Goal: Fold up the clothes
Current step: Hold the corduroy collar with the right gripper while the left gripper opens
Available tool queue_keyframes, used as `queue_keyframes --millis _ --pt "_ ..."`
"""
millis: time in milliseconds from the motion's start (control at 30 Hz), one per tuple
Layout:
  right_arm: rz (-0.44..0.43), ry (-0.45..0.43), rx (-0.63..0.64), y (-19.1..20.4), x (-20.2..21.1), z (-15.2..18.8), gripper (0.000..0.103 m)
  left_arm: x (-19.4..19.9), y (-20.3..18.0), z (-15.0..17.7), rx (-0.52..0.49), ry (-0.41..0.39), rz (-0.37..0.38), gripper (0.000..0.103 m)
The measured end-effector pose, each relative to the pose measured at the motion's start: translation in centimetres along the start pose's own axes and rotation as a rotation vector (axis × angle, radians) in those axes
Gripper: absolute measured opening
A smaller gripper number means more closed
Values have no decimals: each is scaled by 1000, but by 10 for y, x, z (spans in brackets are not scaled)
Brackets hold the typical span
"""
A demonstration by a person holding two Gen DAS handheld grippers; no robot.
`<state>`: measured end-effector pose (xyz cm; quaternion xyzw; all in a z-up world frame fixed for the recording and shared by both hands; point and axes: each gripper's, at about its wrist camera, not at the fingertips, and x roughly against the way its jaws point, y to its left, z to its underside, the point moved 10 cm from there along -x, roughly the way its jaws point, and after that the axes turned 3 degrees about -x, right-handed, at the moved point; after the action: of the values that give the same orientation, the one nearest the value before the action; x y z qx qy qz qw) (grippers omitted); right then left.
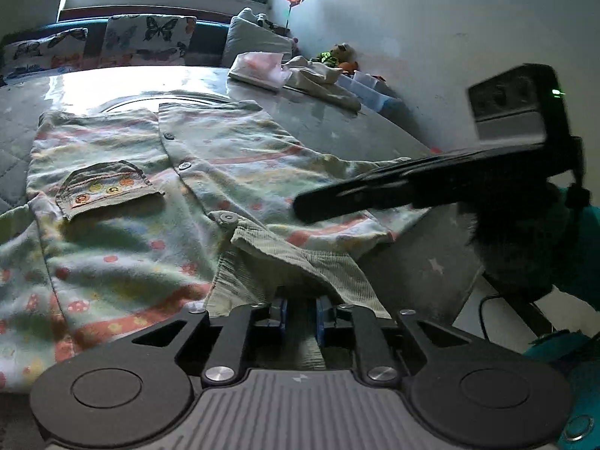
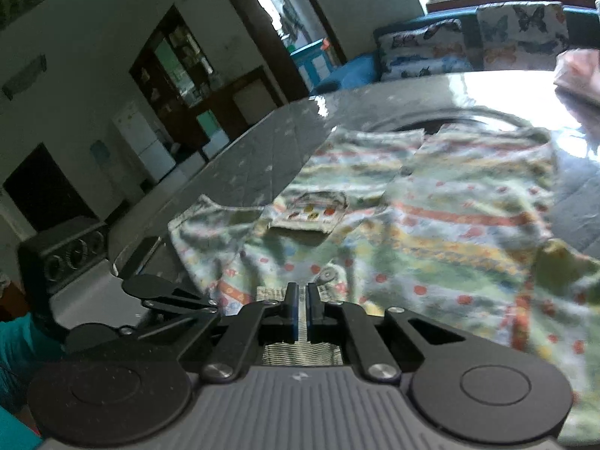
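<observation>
Left wrist view: one small shirt (image 1: 123, 202), pale with coloured stripes and dots, lying front-up and spread on a glossy grey table (image 1: 337, 127); button placket (image 1: 183, 165) running up the middle, chest pocket (image 1: 108, 187) with a row of stitched motifs, ribbed green collar (image 1: 285, 266) at the near end. Left gripper (image 1: 300, 315) — tongs drawn in narrow on a flap of that collar, cloth passing between the blue pads. Right gripper (image 1: 375, 195) crosses the same view as a dark blurred bar above the shirt's right shoulder. Right wrist view: right gripper (image 2: 303, 311) with tongs nearly together and ribbed cloth between and below them, apparently the collar; the grip itself is partly hidden. Shirt (image 2: 431, 225) stretches away across the table (image 2: 270, 150) toward the window glare. Handling, by judgement: light, soft, limp knit — will sag and crease wherever unsupported, and may slide on the shiny tabletop. Best holds are the firmer parts: collar, shoulder seams, hem corners, taken in pairs to keep edges straight. Other items: pile of pale cloths (image 1: 307, 75) at the far side, well apart; butterfly cushions (image 1: 150, 37) beyond.
</observation>
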<state>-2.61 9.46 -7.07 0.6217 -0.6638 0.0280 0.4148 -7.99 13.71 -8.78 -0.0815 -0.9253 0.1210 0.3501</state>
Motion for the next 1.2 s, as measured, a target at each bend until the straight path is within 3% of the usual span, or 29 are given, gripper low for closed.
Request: queue_keyframes --millis 200,300,600,733,933,1200 --pt "0 99 51 0 -34 19 7 22 3 -1 -22 -22 -21 23" --pt "11 97 80 3 -29 19 7 34 8 -6 -18 -53 -44 32" --pt "65 74 125 -1 -21 13 11 6 37 -14 86 -68 -92 33" --pt "97 36 138 -7 -17 -8 11 -1 44 -16 112 -77 -97 34" --pt "108 29 204 -3 -47 -30 19 -1 38 -14 83 -73 -88 39" --pt "162 86 302 -2 -80 -24 18 3 37 -12 86 -75 -80 44"
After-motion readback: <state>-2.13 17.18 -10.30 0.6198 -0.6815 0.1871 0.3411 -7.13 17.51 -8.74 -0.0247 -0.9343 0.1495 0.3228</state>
